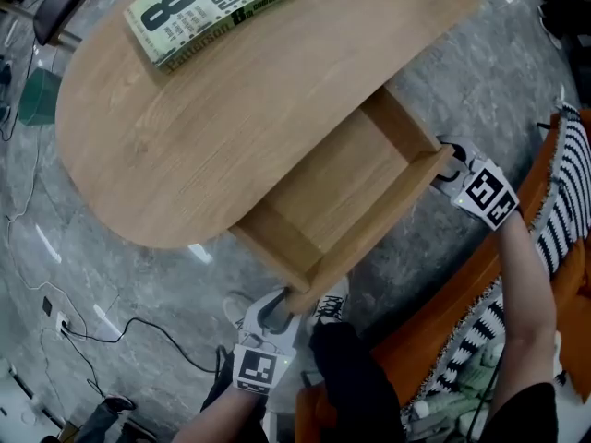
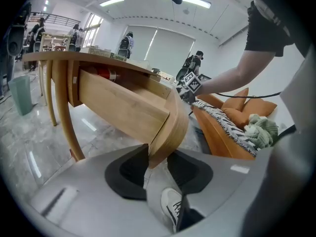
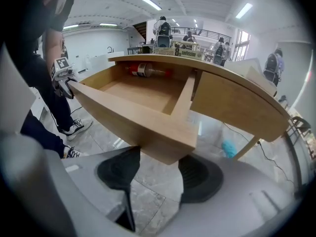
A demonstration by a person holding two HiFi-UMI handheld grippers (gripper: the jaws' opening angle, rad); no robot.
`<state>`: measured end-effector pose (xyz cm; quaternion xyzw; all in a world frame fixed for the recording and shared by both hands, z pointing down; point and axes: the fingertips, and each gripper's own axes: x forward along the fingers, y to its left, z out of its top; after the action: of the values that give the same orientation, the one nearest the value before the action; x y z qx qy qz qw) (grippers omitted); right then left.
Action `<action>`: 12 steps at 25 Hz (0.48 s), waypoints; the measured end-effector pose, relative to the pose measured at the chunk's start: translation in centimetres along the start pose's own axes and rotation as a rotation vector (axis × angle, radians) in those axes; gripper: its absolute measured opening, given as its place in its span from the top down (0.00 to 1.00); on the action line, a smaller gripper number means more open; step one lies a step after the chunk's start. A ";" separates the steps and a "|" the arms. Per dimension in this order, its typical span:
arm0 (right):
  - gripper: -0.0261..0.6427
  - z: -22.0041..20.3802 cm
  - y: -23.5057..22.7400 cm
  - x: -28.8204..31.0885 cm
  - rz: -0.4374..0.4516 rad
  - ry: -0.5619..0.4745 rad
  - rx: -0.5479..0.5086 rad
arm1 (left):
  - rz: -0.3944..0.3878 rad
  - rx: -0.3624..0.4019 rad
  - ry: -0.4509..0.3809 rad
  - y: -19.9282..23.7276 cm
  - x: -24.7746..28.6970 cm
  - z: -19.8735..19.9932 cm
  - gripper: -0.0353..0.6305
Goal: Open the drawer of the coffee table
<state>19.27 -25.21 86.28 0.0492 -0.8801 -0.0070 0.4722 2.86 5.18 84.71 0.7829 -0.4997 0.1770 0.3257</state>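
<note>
Where grey stone floor (image 1: 83, 266) spreads under everything, an oval wooden coffee table (image 1: 185, 137) fills most of the head view, with an orange sofa (image 1: 434, 340) and its black-and-white striped throw (image 1: 565, 192) at the lower right. The table's drawer (image 1: 342, 187) stands drawn well out toward the person, its wooden floor bare in the head view. Its curved drawer front (image 1: 377, 221) runs slantwise between the two grippers. A green-and-white book (image 1: 217, 7) lies flat on the table top near the far edge, well apart from the drawer. The right gripper (image 1: 450, 164) sits at the right end of the drawer front and is clamped on it: in the right gripper view the wooden corner fills the gap from one dark pad to the other. The left gripper (image 1: 280, 310) is at the opposite end, its jaws standing wide with that end of the drawer front between them, the pads just beside the wood rather than squeezing it. At the back of the drawer, under the table top, a red bottle-shaped thing (image 3: 148, 71) lies on its side. A black cable (image 1: 138, 326) trails over the floor at the lower left.
</note>
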 end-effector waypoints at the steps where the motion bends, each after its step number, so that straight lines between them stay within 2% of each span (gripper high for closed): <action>1: 0.61 -0.3 0.2 -0.1 0.002 0.004 0.002 | -0.007 0.008 0.006 -0.4 0.1 -0.3 0.78; 12: 0.61 -3.2 1.7 -0.4 0.001 0.021 0.038 | -0.036 0.073 0.062 -1.9 1.0 -2.4 0.77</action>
<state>22.00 -23.42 87.83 0.0578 -0.8752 0.0104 0.4802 5.14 6.76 86.44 0.7973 -0.4682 0.2135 0.3156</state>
